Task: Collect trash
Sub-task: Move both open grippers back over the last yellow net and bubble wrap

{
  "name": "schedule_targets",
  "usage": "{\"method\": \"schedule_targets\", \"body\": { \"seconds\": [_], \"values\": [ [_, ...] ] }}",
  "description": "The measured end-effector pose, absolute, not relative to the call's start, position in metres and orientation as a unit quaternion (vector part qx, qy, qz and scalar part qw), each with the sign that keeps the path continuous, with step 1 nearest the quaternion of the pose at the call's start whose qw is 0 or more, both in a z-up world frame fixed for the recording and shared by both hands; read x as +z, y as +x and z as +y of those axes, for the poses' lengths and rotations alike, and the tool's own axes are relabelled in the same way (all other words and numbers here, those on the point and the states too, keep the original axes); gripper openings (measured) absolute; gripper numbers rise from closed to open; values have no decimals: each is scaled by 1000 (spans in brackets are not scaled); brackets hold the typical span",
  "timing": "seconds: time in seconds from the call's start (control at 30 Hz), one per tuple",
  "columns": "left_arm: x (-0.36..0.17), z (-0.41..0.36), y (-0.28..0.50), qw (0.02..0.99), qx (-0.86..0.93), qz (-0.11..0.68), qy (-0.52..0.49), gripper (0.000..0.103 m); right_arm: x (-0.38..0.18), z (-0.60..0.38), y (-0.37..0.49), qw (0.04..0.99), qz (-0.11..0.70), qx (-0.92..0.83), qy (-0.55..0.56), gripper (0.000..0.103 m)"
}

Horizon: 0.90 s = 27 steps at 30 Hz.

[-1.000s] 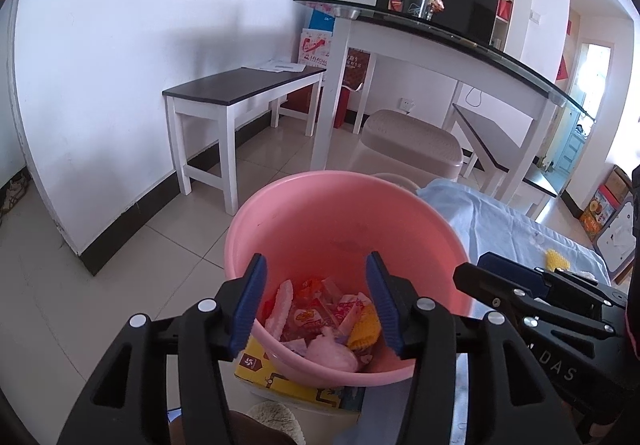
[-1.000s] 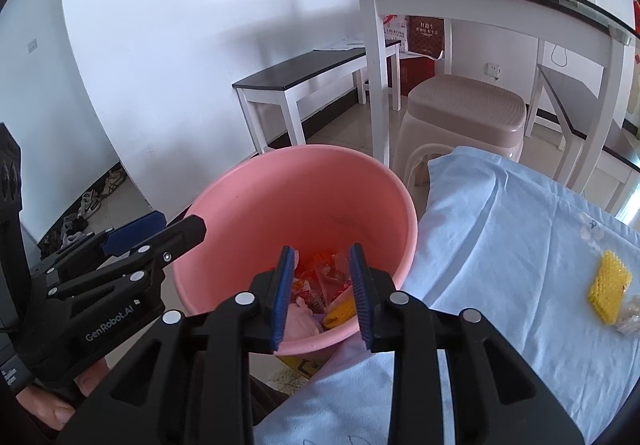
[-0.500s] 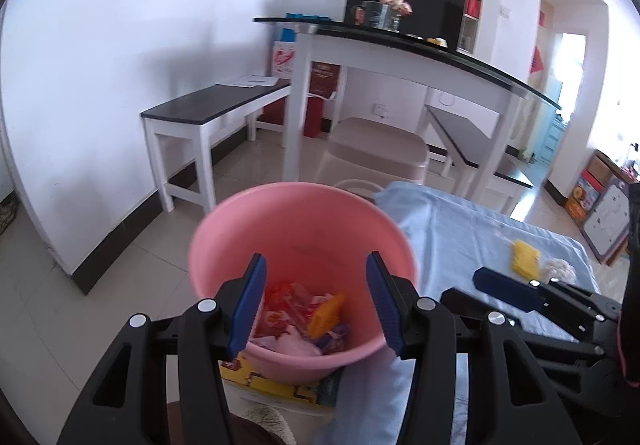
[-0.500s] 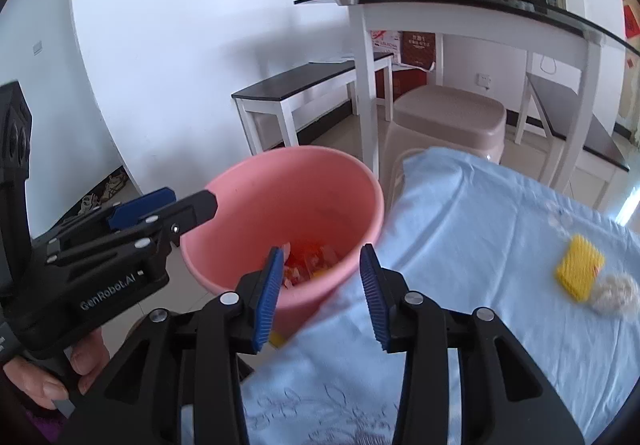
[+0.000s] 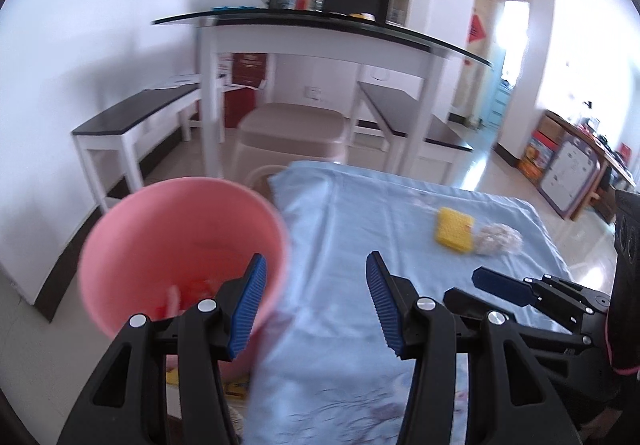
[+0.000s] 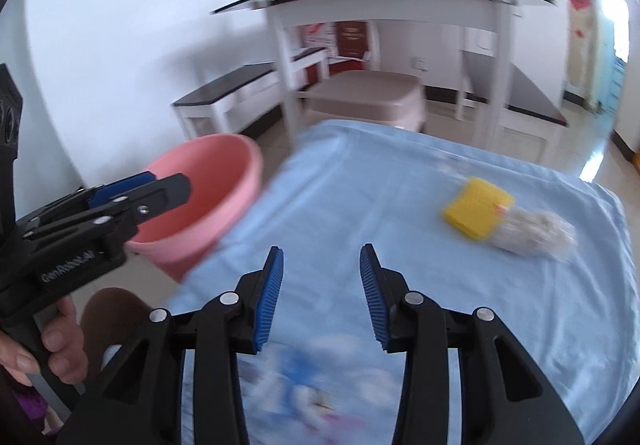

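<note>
Pink bucket [image 5: 180,241] | shifted left | right gripper [image 6: 322,285] wider, empty

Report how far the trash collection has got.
Done: some wrappers already lie in the pink bucket beside the blue-covered table. In hand: nothing; the left gripper and right gripper are both open and empty. Left: a yellow piece and a crumpled clear wrapper beside it on the cloth.

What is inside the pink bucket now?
In the left wrist view, the pink bucket holds red and pale wrappers at the bottom, blurred. The left gripper's finger covers part of the bottom, so the rest cannot be seen.
</note>
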<state>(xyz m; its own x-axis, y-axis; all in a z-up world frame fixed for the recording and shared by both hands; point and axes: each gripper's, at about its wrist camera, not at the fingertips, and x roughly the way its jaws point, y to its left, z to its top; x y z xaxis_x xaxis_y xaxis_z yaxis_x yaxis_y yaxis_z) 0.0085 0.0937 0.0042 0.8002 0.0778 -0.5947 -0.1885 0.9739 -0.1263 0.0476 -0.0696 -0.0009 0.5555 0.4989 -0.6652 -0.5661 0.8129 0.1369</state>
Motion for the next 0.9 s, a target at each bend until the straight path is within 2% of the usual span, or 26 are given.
{"method": "schedule_targets", "body": {
  "seconds": [0.43,0.9],
  "values": [
    [-17,10,90,934,-44,351,-55,51,-17,-191,96,906,378,188,12,41],
    [-59,-37,199,907,-77,413,-14,51,-34,-234,114,909,385,156,42,41]
  ]
}}
